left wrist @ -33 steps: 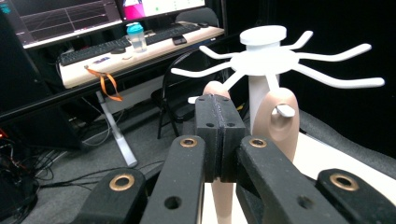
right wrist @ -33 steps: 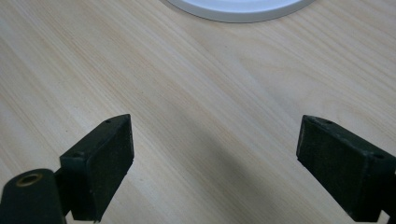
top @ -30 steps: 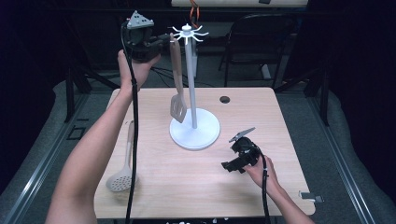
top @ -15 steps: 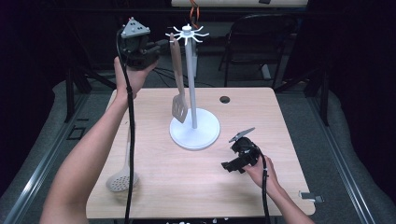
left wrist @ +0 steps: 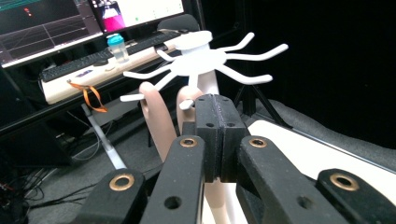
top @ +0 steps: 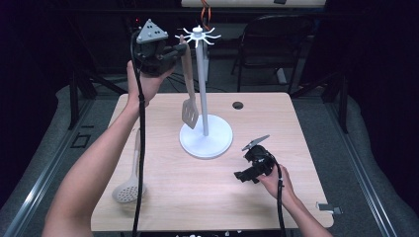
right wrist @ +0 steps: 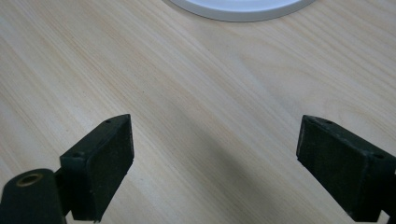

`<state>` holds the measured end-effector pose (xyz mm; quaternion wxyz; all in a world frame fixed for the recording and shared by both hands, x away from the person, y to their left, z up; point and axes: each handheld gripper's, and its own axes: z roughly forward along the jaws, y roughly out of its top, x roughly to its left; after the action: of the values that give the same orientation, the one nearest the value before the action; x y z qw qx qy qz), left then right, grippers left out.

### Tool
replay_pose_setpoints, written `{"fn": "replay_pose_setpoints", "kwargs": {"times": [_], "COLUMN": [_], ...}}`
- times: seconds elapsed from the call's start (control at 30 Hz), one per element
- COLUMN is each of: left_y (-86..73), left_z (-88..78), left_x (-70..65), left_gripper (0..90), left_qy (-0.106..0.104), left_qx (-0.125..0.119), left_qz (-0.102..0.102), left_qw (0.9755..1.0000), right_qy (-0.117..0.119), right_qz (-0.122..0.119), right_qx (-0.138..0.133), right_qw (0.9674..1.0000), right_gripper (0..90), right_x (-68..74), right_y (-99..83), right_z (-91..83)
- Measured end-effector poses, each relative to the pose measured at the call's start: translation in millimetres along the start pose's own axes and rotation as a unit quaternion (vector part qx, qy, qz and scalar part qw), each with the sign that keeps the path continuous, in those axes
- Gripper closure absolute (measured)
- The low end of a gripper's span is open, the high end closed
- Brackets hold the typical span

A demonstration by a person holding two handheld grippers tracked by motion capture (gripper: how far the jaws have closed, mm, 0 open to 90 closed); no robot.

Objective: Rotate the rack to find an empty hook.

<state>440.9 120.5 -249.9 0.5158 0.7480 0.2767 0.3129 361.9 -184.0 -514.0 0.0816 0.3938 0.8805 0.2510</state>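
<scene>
1. Spatula (left wrist: 156, 119): in the left gripper view we lose its lower part behind the closed jaws.
2. Rack base (right wrist: 238, 8): we see an arc, cut by the top edge.
3. Skimmer (top: 129, 185): cable and forearm cross its handle.
4. Small metal piece (top: 328, 208) at the table's corner: too small to identify.
</scene>
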Motion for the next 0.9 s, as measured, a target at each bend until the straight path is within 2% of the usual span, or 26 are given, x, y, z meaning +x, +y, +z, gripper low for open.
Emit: {"fn": "replay_pose_setpoints", "kwargs": {"times": [0.53, 0.9], "left_y": [0.0, -0.2], "left_z": [3.0, 5.8], "left_x": [13.7, 17.5], "left_gripper": [89.8, 89.8], "left_qy": [0.019, 0.027], "left_qx": [0.007, 0.011], "left_qz": [-0.014, -0.015], "left_qw": [0.9997, 0.9995], "right_qy": [-0.003, 0.002], "right_qz": [-0.002, 0.001], "right_qx": [-0.005, -0.007], "right_qw": [1.0, 1.0], "right_gripper": [10.7, 10.7], "right_x": [0.1, 0.2], "right_y": [-0.4, -0.6], "right_z": [0.4, 0.9]}}
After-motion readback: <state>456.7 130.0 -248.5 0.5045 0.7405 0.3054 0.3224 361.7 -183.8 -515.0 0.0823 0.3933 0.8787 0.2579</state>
